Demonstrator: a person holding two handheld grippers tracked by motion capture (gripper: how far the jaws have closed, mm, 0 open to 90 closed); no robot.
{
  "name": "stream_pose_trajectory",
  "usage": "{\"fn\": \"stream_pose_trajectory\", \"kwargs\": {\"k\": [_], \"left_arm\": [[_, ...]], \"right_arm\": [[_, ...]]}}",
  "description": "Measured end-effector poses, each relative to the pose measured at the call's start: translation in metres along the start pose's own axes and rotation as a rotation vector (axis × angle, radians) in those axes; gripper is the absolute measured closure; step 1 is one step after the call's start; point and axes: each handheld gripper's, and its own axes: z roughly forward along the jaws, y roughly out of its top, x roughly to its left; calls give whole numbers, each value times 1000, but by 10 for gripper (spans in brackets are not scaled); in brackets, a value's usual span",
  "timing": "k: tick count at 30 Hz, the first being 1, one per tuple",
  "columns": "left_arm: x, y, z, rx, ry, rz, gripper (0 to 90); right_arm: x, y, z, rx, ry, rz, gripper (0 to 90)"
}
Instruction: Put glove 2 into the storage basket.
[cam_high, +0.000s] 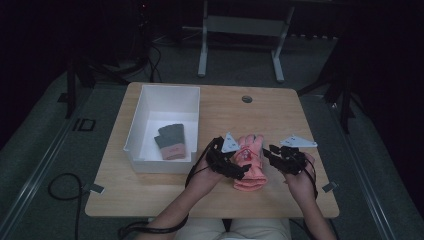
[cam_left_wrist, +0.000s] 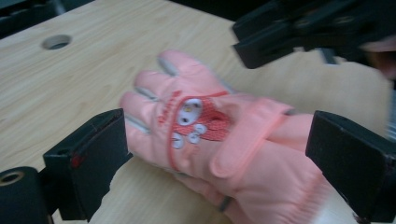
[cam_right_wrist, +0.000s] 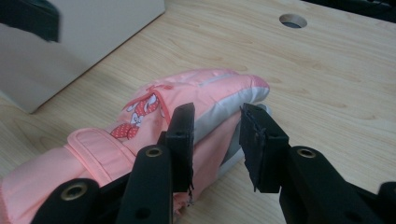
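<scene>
A pink glove (cam_high: 250, 167) with a red cartoon patch lies palm-down on the wooden table (cam_high: 165, 195), fingers pointing away from me; a second pink layer shows under it in the left gripper view. My left gripper (cam_high: 239, 167) stands open, and its two jaws straddle the pink glove (cam_left_wrist: 210, 140) at the cuff end without squeezing it. My right gripper (cam_right_wrist: 217, 121) comes in from the glove's right side. Its jaws are shut on the grey-white side edge of the pink glove (cam_right_wrist: 154, 116). The right gripper (cam_left_wrist: 303, 28) also shows beyond the fingers.
A white open box (cam_high: 162, 90) stands on the table's left half and holds a grey glove (cam_high: 170, 140) with a pink cuff. A round cable hole (cam_high: 246, 99) sits near the far edge. Table legs and cables lie on the dark floor beyond.
</scene>
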Motion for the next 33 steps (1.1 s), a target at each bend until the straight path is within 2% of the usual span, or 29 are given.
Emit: {"fn": "stream_pose_trajectory", "kwargs": {"k": [2, 3, 5, 9, 12, 15, 16, 19, 21, 23, 25, 26, 27, 28, 29, 30, 31, 32, 33], "left_arm": [[2, 0, 4, 8, 19, -7, 83], [3, 0, 5, 14, 32, -13, 123], [8, -1, 9, 39, 42, -36, 143], [15, -7, 16, 76, 51, -78, 198], [22, -13, 23, 101, 43, -121, 213], [27, -15, 28, 96, 48, -154, 205], [30, -16, 31, 96, 32, -176, 202], [33, -16, 40, 126, 23, -209, 212], [36, -18, 46, 154, -1, -246, 214], [39, -20, 52, 188, -14, -264, 214], [43, -23, 58, 213, -30, -291, 214], [44, -25, 62, 225, -45, -296, 218], [46, -28, 68, 246, -70, -325, 241], [48, -30, 73, 261, -84, -332, 246], [49, -32, 78, 266, -106, -357, 253], [51, -33, 81, 267, -136, -386, 283], [52, -33, 84, 265, -162, -392, 317], [52, -33, 84, 265, -162, -392, 397], [52, -33, 86, 260, -196, -399, 397]], "right_arm": [[1, 2, 0, -12, 3, -3, 646], [2, 3, 0, -17, 3, -7, 639], [3, 4, 1, -17, 12, -11, 636], [7, 5, 7, 11, 46, -24, 614], [8, 3, 13, 25, 71, 1, 578], [5, 3, 21, 27, 70, 42, 521], [3, 3, 24, 31, 65, 58, 511], [-1, -2, 32, 59, 56, 88, 473], [-4, -8, 37, 82, 60, 93, 449], [-7, -14, 42, 116, 78, 97, 424], [-9, -18, 48, 143, 81, 85, 420], [-10, -19, 50, 152, 87, 78, 418], [-11, -21, 52, 165, 88, 71, 419], [-12, -22, 55, 176, 96, 69, 420], [-13, -24, 57, 181, 108, 67, 424], [-14, -25, 59, 185, 115, 70, 452], [-15, -27, 61, 188, 138, 79, 517], [-15, -27, 61, 188, 138, 79, 517], [-15, -28, 61, 188, 153, 86, 548]]}}
